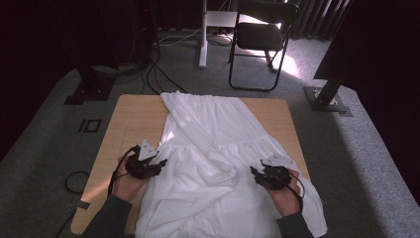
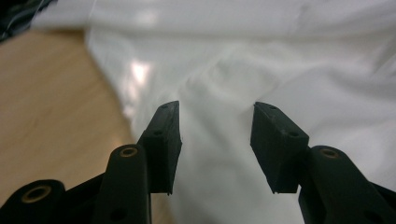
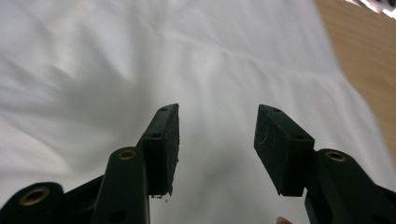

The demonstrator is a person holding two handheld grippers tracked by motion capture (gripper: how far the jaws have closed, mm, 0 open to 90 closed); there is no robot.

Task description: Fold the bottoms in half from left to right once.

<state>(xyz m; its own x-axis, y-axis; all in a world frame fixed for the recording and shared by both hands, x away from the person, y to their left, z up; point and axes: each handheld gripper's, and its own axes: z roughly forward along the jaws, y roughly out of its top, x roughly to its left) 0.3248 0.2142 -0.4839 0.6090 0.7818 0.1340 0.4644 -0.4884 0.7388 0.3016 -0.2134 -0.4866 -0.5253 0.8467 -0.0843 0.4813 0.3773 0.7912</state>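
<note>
A white gathered cotton skirt-like garment [image 1: 218, 163] lies spread lengthwise on the pale wooden bench [image 1: 133, 119], its near hem spilling over the edge toward the person. The left gripper [image 1: 159, 162] hangs at its left edge and the right gripper [image 1: 254, 173] over its right side, both with jaws parted and empty, likely placed to take hold and smooth or fold the cloth.

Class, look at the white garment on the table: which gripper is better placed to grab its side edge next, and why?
Left, probably. The left gripper sits open right at the garment's side edge, where cloth meets bare table. The right gripper, also open, hovers over the cloth's middle, with its edge farther off.
</note>
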